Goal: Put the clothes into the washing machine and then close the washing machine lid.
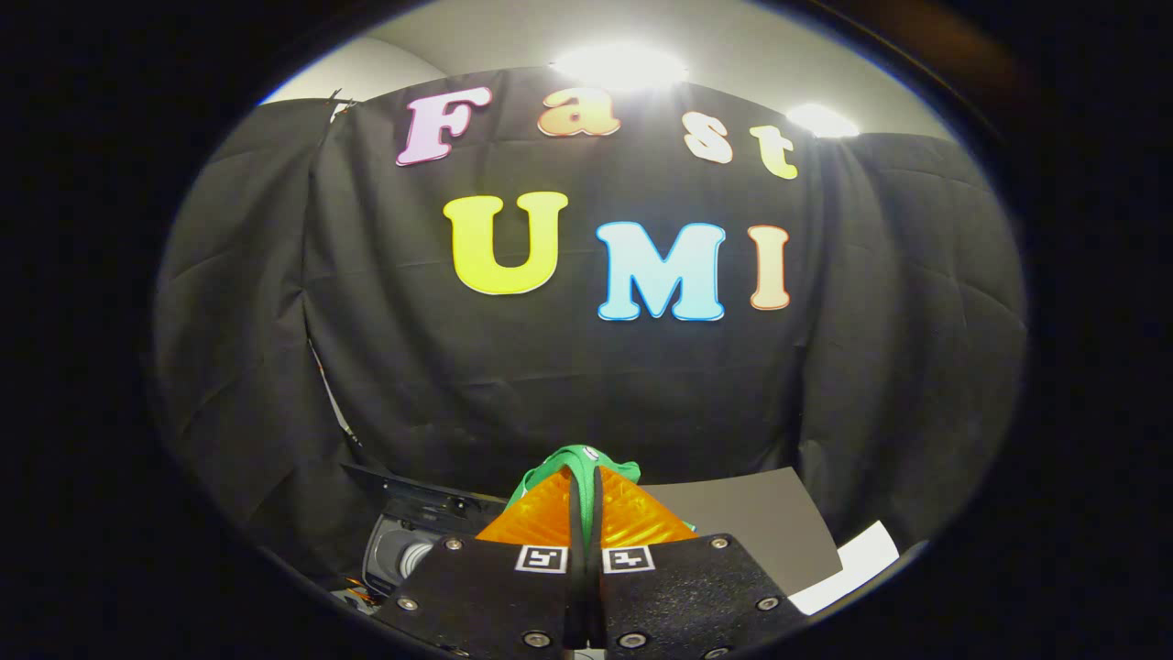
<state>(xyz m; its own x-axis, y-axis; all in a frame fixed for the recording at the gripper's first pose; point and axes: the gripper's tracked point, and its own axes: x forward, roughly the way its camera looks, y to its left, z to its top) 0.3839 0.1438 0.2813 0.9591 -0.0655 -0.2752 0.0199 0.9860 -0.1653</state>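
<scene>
gripper [586,490] clenched tight on the green garment [575,461], fabric bunched between its fingers; washing machine [403,545], probably, sits lower left

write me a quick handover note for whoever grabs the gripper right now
Gripper: fingers shut on the green garment, which bunches up between and just past the tips; it is lifted, facing the booth wall.
Washing machine: below and to the left of the fingers, its lid up.
Grey board lies to the right of the fingers.
Done: garment picked up.
Left: carry it over the machine's opening, release it inside, then close the lid. Whether other clothes remain cannot be told from here.
</scene>
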